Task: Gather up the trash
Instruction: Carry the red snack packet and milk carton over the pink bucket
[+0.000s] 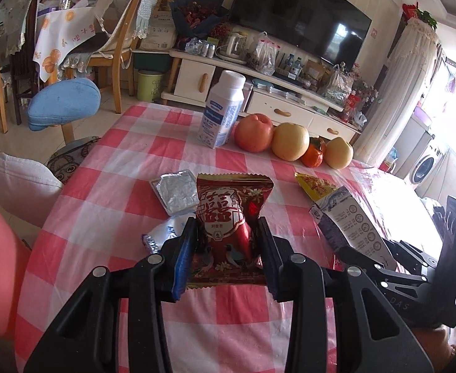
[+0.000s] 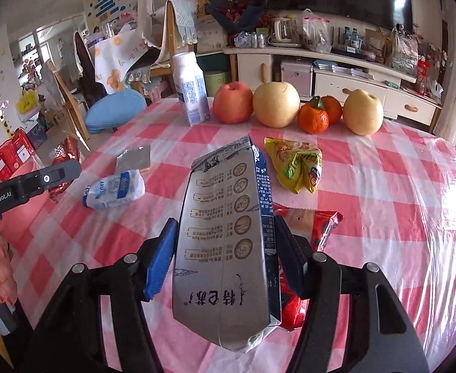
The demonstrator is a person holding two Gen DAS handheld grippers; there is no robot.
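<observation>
Left gripper (image 1: pixel 226 233) clamped the red snack packet (image 1: pixel 231 227); right gripper (image 2: pixel 228 245) pinched the flattened milk carton (image 2: pixel 224 242)

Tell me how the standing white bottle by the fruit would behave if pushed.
The white bottle stands upright, tall over a narrow base, so a high push probably tips it. The tablecloth's glossy plastic cover likely lets it slide if pushed low. Whether it is full cannot be told.

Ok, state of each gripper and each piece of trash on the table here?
left gripper: shut on red snack packet
right gripper: shut on flattened milk carton
foil wrapper: lying loose
yellow packet: crumpled, lying loose
white bottle: upright, capped
</observation>
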